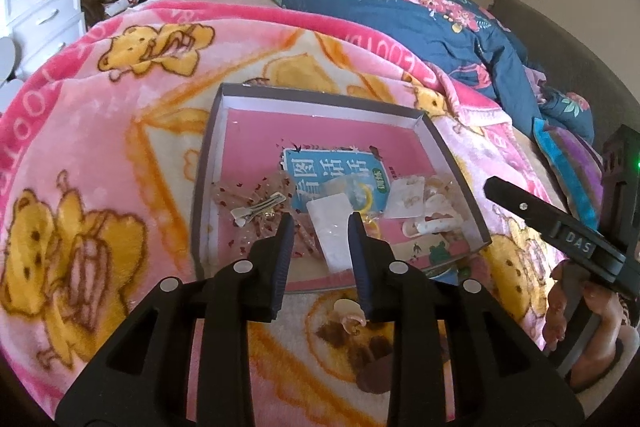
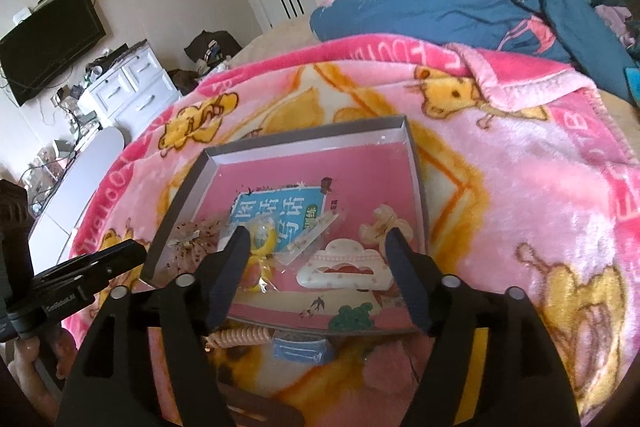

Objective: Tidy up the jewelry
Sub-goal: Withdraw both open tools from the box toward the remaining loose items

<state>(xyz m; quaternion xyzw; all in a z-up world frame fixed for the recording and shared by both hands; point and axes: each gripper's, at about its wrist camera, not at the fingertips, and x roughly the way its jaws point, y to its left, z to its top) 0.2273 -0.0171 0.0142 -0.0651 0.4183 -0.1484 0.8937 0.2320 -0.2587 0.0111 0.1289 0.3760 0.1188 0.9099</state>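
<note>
A shallow grey box (image 1: 202, 163) with a pink printed floor lies on the bed; it also shows in the right wrist view (image 2: 416, 163). Inside lie a sheer dotted bow with a metal clip (image 1: 260, 205), a clear packet (image 1: 334, 233), a yellow ring (image 1: 366, 201) and a white cloud-shaped hair claw (image 2: 344, 265). My left gripper (image 1: 320, 227) is open and empty over the box's near edge. My right gripper (image 2: 318, 239) is open and empty above the hair claw. A pink spiral hair tie (image 2: 240, 337) and a small blue packet (image 2: 298, 349) lie on the blanket in front of the box.
A pink bear-print blanket (image 1: 100, 147) covers the bed. A dark blue floral duvet (image 1: 440, 15) is bunched at the far right. White drawers (image 2: 128, 83) and a wall TV (image 2: 52, 43) stand left of the bed. A small shell-like piece (image 1: 348, 311) lies on the blanket.
</note>
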